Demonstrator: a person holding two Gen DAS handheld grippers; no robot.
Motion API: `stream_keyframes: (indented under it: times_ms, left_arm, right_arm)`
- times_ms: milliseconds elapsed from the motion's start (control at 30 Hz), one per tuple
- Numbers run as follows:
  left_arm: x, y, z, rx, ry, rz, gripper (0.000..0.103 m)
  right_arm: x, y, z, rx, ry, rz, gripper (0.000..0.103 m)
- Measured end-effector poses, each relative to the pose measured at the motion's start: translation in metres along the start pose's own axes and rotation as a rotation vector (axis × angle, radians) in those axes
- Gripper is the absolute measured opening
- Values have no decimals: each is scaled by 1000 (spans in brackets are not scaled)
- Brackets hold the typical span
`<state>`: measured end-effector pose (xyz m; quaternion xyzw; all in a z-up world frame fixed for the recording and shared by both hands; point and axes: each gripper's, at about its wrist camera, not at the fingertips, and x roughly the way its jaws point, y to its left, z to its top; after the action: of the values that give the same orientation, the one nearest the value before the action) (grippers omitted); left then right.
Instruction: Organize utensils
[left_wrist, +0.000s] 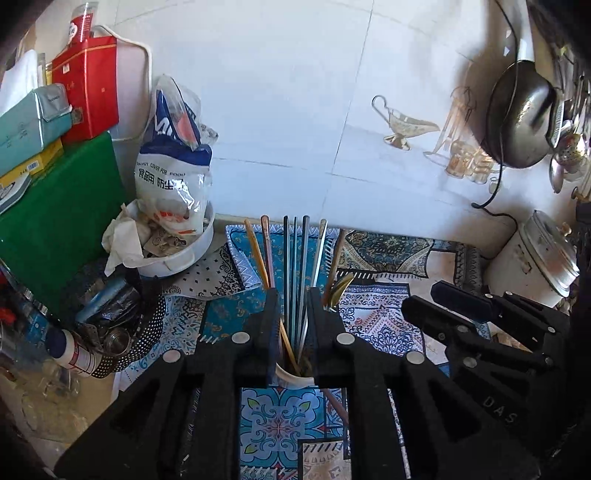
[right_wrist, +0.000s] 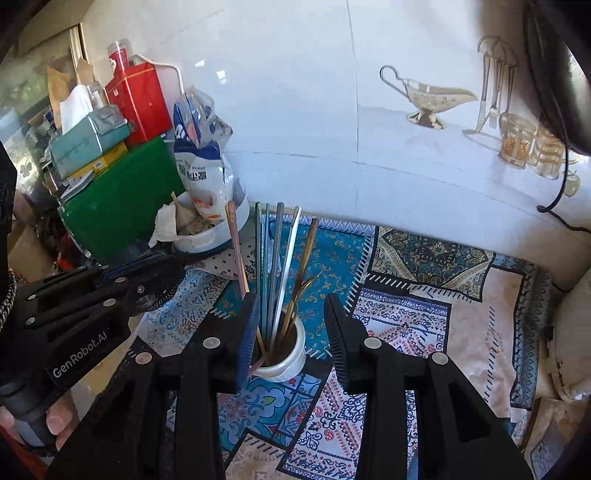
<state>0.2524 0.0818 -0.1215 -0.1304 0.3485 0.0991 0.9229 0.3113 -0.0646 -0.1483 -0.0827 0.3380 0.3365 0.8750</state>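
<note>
A white ceramic utensil cup (right_wrist: 286, 360) stands on the patterned cloth and holds several long chopsticks (right_wrist: 275, 258) and a gold spoon (right_wrist: 303, 288), all upright and fanned out. In the left wrist view its rim (left_wrist: 293, 376) shows between my fingers, with the chopsticks (left_wrist: 295, 258) rising behind. My left gripper (left_wrist: 293, 295) is open, its jaws on either side of the chopstick bundle, not pressing it. My right gripper (right_wrist: 290, 301) is open wider and straddles the cup without touching. The left gripper also shows in the right wrist view (right_wrist: 147, 273).
A white tub (left_wrist: 177, 254) with a plastic bag and tissue stands at the back left, next to a green box (left_wrist: 55, 229) and stacked packages. A black perforated basket (left_wrist: 122, 332) of odds and ends lies left. A white lidded pot (left_wrist: 535, 258) stands right. The tiled wall is close behind.
</note>
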Motion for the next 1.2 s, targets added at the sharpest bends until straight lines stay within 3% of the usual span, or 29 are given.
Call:
stream_keyframes:
  times_ms: [333,533,600,667,733,900,1067,1200]
  left_arm:
    - [-136,-3,-6,82,-246,-108,22]
    - [-210,-1,-30,120,-405,-136,41]
    - [-227,-3,-42,156,-443,-113,47]
    - [-238,-3,-53,165,-465,-97,59]
    - [-246,0,-63,162,-471,-108,65]
    - [-258,5,-83,144,-456,-131,69]
    - [-266,15,-93,104,-467,-108,96]
    - [-271,22,-96,85,-473,-81,100]
  right_arm:
    - [-136,45,-12,41,-313,-77,35]
    - [-198,74,-39,41,-463,-150,41]
    - [-211,84,-48,38,-495,-183,49]
    - [-222,93,-58,37,-530,-226,57]
    - [-228,101,-65,33,-552,-270,67]
    - [-236,116,-82,30,-570,-336,84]
    - [-243,126,-93,40,-582,-358,101]
    - [-244,130,-96,49,-586,-389,103]
